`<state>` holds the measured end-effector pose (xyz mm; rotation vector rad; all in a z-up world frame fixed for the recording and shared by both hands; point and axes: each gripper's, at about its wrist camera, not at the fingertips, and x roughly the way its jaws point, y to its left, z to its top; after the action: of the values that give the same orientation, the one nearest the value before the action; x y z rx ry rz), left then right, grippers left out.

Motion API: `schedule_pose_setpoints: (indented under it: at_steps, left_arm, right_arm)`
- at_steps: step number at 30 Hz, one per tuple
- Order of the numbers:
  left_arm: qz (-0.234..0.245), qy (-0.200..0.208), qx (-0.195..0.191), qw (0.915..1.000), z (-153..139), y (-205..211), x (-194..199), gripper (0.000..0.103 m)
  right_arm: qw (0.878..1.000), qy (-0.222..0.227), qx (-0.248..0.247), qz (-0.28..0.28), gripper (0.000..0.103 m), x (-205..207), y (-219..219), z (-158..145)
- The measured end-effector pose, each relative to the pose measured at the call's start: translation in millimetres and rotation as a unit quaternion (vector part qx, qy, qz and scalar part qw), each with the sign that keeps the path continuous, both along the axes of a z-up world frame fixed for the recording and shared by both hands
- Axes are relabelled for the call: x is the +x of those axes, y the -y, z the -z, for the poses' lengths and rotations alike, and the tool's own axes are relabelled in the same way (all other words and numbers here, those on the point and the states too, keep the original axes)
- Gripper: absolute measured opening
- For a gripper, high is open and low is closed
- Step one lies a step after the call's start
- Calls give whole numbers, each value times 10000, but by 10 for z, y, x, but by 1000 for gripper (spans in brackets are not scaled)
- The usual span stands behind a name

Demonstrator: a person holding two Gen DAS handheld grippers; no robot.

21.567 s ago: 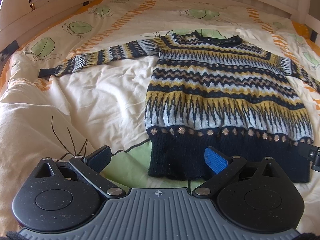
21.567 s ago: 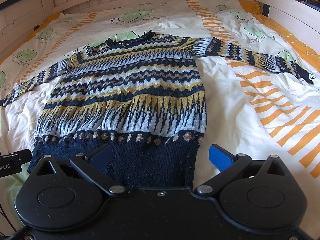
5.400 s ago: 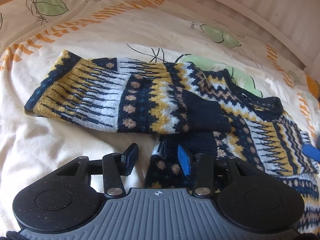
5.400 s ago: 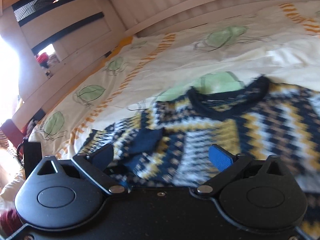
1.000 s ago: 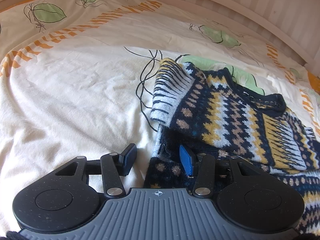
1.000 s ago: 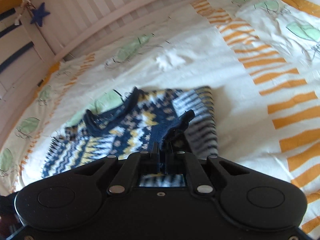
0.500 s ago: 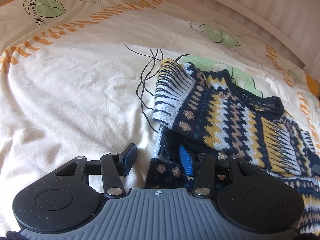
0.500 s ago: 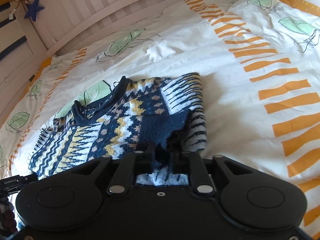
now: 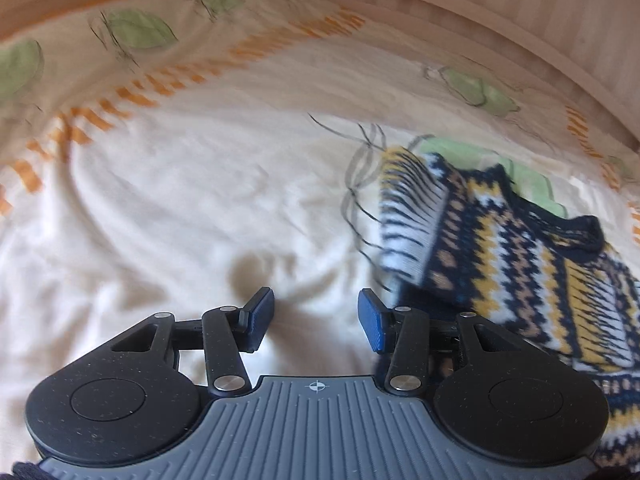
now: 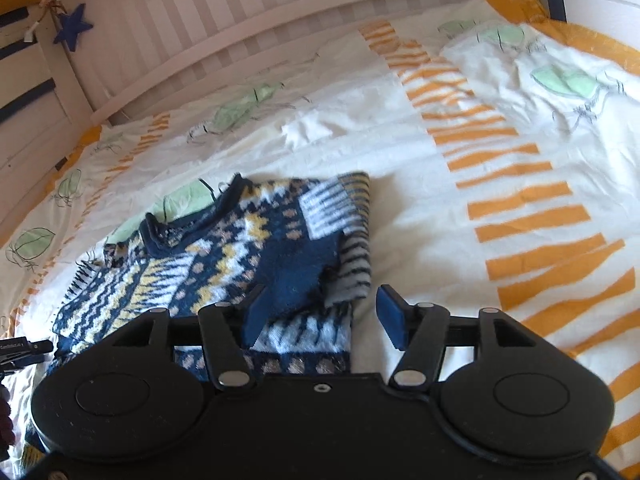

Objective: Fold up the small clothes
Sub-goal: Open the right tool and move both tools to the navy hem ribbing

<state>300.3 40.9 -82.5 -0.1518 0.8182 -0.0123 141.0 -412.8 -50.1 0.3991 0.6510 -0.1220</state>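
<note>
We see the folded sweater (image 10: pixel 224 256) lying on the bed (image 10: pixel 440 208), toward its slatted head end. Our right claw (image 10: pixel 320 316) has just been opening; it stands released over the sweater's near edge, pads off the knit. Our left claw (image 9: pixel 316 320) stands released above bare sheet, beside the sweater (image 9: pixel 500 264).

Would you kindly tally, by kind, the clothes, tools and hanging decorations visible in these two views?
Patterned knit sweater: 1
Tools: 2, the left tool and the right tool
Blue star decoration: 1
Total: 4
</note>
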Motion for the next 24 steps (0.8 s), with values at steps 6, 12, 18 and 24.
schedule_pose_setpoints:
  at_steps: [6, 12, 18, 24]
  left_arm:
    - [78, 622, 359, 9974, -302, 75, -31, 45]
    - [770, 612, 564, 9936, -310, 417, 138, 46]
    - [991, 243, 902, 9907, 82, 559, 308, 50]
    - [883, 117, 619, 9941, 157, 361, 337, 66]
  right_arm:
    - [9992, 252, -195, -257, 74, 70, -119, -68]
    - [9990, 209, -178, -364, 76, 168, -157, 17]
    - [9988, -17, -227, -444, 76, 228, -182, 170]
    - [9989, -285, -127, -350, 81, 248, -128, 352]
